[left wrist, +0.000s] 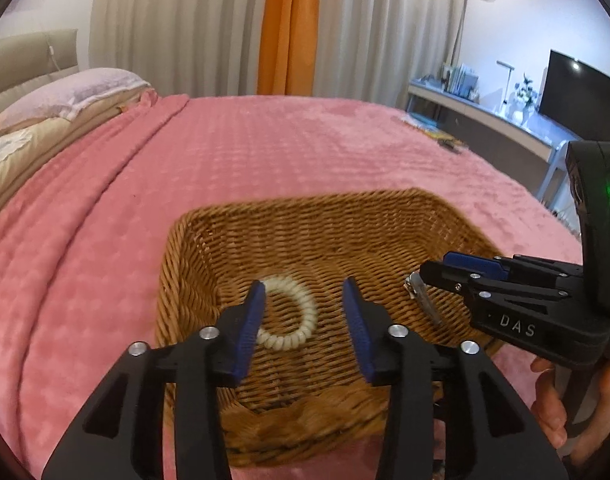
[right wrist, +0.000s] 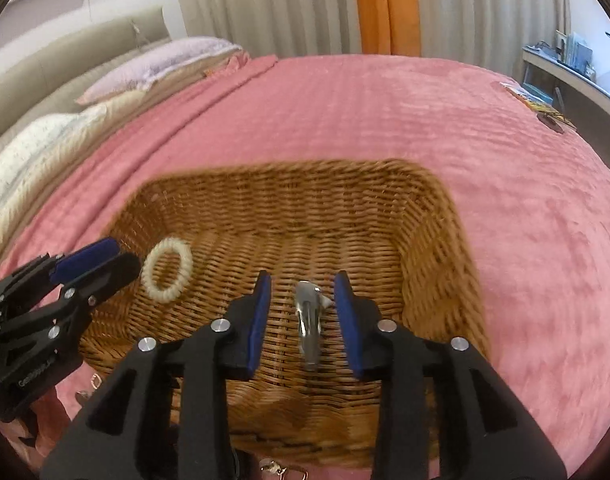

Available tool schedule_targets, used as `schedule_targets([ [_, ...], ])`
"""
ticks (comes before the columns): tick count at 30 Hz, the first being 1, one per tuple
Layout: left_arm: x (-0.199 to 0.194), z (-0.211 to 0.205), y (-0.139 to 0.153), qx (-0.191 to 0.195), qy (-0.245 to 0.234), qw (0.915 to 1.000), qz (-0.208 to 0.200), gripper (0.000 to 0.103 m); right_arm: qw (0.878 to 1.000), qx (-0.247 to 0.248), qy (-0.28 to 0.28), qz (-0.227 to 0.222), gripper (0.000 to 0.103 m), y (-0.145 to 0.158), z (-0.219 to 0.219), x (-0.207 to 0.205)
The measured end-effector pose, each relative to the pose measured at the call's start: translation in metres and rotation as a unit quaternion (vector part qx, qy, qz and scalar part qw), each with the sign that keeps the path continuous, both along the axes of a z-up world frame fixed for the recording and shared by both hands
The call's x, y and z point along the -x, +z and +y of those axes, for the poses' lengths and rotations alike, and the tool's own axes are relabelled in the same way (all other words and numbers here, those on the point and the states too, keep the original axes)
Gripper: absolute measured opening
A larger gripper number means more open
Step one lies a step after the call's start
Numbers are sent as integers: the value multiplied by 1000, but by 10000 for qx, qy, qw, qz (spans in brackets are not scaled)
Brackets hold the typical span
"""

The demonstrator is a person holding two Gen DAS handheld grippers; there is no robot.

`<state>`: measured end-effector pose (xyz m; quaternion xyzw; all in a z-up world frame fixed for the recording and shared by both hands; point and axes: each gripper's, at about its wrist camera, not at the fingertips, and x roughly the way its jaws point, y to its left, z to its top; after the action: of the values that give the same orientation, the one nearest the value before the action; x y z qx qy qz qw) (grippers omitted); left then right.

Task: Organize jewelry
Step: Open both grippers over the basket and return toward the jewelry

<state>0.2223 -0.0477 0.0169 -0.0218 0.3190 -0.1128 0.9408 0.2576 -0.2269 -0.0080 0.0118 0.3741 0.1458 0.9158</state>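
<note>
A wicker basket (left wrist: pixel 305 205) (right wrist: pixel 289 168) sits on a pink bedspread. A cream coiled bracelet (left wrist: pixel 309 308) (right wrist: pixel 167 295) lies on the basket's floor. My left gripper (left wrist: pixel 304 282) (right wrist: pixel 123 256) hovers over it, open, with the blue pads apart from the ring. Further right in the basket lies a silver clip (right wrist: pixel 308 320) (left wrist: pixel 423 296). My right gripper (right wrist: pixel 303 278) (left wrist: pixel 433 270) is open above the clip, which rests between the fingers without touching either pad. A hand (left wrist: pixel 553 400) grips the right gripper's handle.
Small metal jewelry pieces (right wrist: pixel 273 469) (right wrist: pixel 94 380) lie on the bedspread (right wrist: pixel 385 100) just in front of the basket. Pillows (right wrist: pixel 157 64) are stacked at the far left, and booklets (right wrist: pixel 541 104) rest at the bed's far right edge. A desk with a screen (left wrist: pixel 581 88) stands beyond.
</note>
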Motion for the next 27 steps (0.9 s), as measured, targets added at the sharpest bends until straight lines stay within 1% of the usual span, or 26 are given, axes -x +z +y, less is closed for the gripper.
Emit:
schedule_targets([
  [3,15,4,7,100,36,9998,-137,43,9997,-192,-78,-117,30,10,-8,11],
  [5,27,8,14,170,67,9996,-230,49,9992,-326,-114,-219,31,19,-14,25],
  [6,37,11,18,233,77,9993,-291,50,9989,-380,-121,-262,33,24,-16,31],
  [7,44,14,21,276,82,9990,-330,51,9985,-437,-131,-314,41,29,-19,39],
  [8,56,18,25,341,104,9986,-381,51,9980,-478,-147,-379,48,33,-21,50],
  [12,103,31,32,594,204,9967,-507,51,9961,-624,-116,-619,48,48,-26,103],
  [15,134,38,28,626,260,9964,-518,51,9954,-610,40,-732,48,50,-23,151],
  [18,158,40,19,553,315,9969,-456,51,9959,-465,161,-760,48,42,-13,192],
  [20,168,42,10,570,301,9972,-367,51,9966,-382,257,-683,48,31,-3,217],
  [23,177,45,-5,548,347,9977,-196,51,9976,-246,317,-568,48,16,9,242],
  [27,175,51,-24,586,386,9975,99,51,9985,-111,336,-409,48,-6,19,258],
])
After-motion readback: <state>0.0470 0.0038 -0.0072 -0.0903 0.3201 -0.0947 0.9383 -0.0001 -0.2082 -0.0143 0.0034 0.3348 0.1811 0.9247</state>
